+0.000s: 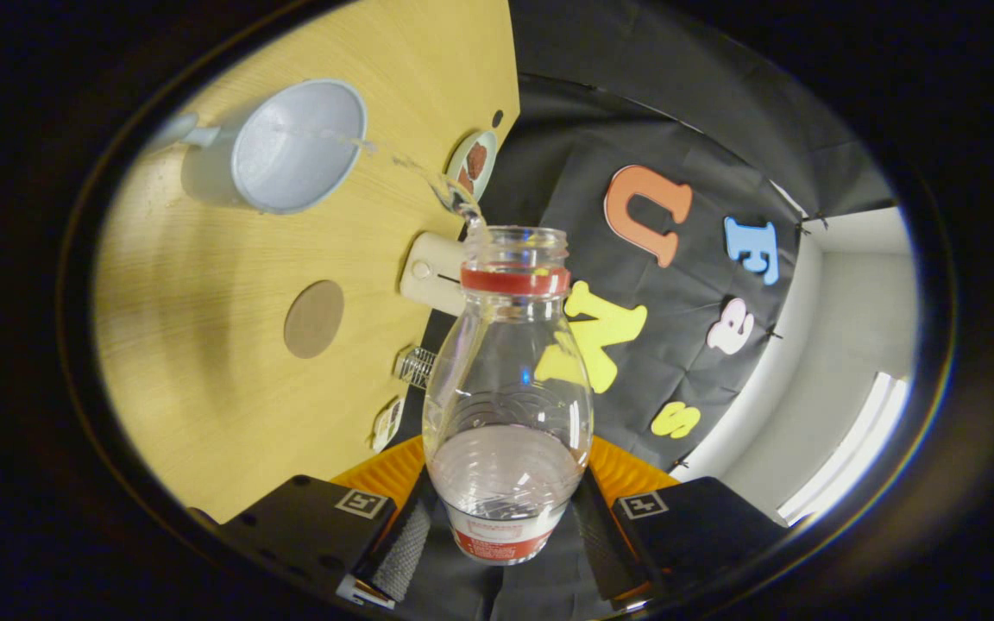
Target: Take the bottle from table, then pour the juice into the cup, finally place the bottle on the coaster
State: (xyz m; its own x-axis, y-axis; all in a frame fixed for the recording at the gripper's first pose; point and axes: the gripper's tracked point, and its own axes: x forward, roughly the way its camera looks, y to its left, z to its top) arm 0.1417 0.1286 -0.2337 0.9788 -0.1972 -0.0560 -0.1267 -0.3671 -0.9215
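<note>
Now we have the gripper (pixel 506 526) clamped on the clear bottle (pixel 507 405), both fingers pressing its lower body, and the whole view is tipped over. The open mouth points past the fingers toward the table (pixel 204 345), and a thin stream (pixel 428 177) arcs from it into the pale cup (pixel 294 147). The round brown coaster (pixel 314 318) lies bare, nearer than the cup.

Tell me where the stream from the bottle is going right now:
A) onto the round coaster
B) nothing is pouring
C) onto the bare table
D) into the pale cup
D: a thin clear stream arcs from the bottle, tilted and clamped between the tongs, into the cup; the coaster lies bare nearby.
</note>
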